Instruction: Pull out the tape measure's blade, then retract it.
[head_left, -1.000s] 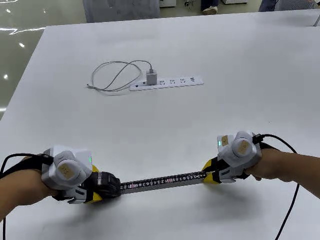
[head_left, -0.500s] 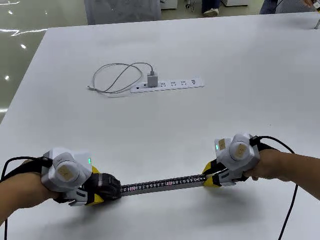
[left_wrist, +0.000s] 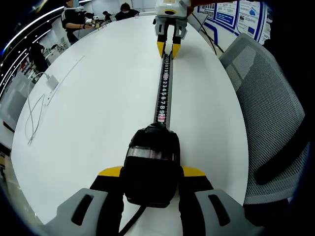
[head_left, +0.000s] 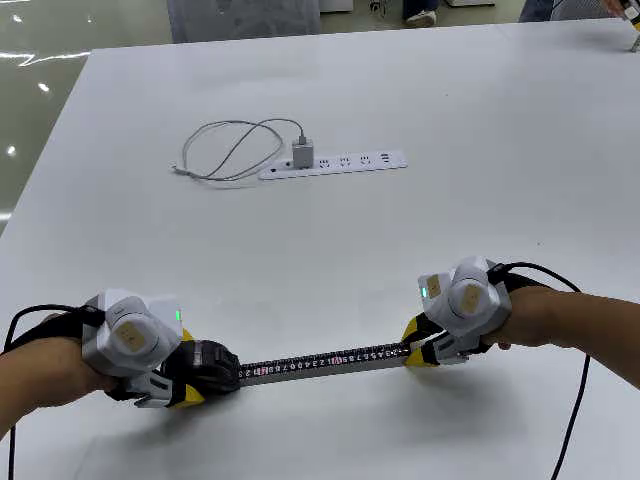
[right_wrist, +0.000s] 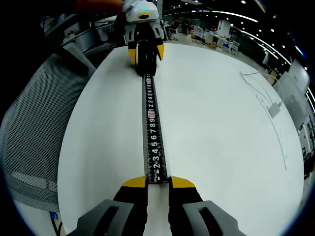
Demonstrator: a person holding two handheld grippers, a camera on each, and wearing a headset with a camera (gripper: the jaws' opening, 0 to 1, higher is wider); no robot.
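A black tape measure case [left_wrist: 150, 167] sits clamped in my left gripper [left_wrist: 151, 173], low on the left in the head view [head_left: 205, 368]. Its blade [head_left: 325, 361] runs out flat along the white table [head_left: 400, 240] to my right gripper [head_left: 415, 352]. In the right gripper view the blade [right_wrist: 151, 132] stretches away from my yellow-tipped right gripper [right_wrist: 158, 183], which is shut on the blade's end, toward the case [right_wrist: 145, 51] in the far gripper. In the left gripper view the blade [left_wrist: 164, 86] ends at the other gripper [left_wrist: 169, 47].
A white power strip [head_left: 335, 165] with a charger and a coiled white cable [head_left: 225, 150] lies mid-table, beyond the grippers. A mesh office chair [left_wrist: 266, 98] stands at the table's near edge. People sit at the far end [left_wrist: 78, 17].
My right gripper has drifted a little to the left toward the case, so the visible blade span is slightly shorter. The left gripper and the case hold their place.
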